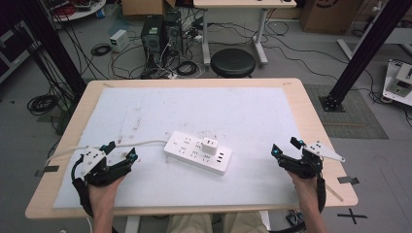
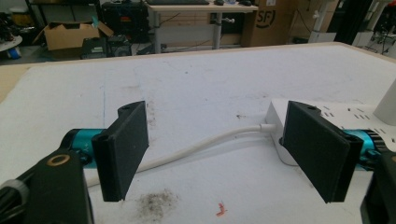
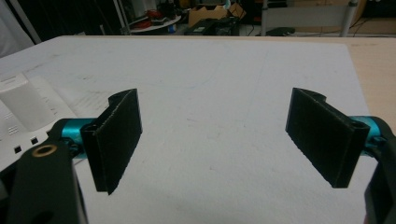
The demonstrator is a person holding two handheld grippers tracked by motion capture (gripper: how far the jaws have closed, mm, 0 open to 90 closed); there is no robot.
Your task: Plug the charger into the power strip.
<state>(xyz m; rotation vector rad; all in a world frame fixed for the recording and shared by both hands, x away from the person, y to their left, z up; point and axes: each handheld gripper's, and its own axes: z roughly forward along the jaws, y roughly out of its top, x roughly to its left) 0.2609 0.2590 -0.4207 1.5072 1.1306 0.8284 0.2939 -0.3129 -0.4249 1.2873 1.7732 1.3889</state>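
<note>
Resting on the pale wooden worktop (image 1: pixel 311 116), whose top is almost wholly covered by a scuffed white rectangular mat (image 1: pixel 194 111), are both of my hands and the things between them. Near the middle of that mat lies the long white plastic power strip (image 1: pixel 192 150), set at a slant, with its far end toward my left side. A round white cable (image 1: pixel 141 143) leaves that end and runs off past the left edge of the worktop; in the left gripper view it curves across the mat between my two black fingers (image 2: pixel 126 149). A small white cube-shaped charger plug (image 1: pixel 210 144) stands upright in the strip, seated toward the end nearer my right side. My left gripper (image 1: pixel 119 153) sits low on the mat just beside the cable end of the strip, not touching it, its fingers spread wide with nothing between them but the cable lying on the mat beyond. My right gripper (image 1: pixel 286 147) rests near the right edge of the mat, well apart from the strip, its fingers (image 3: pixel 116 140) likewise spread wide and empty, with the charger plug and strip off to their left in the right gripper view.
</note>
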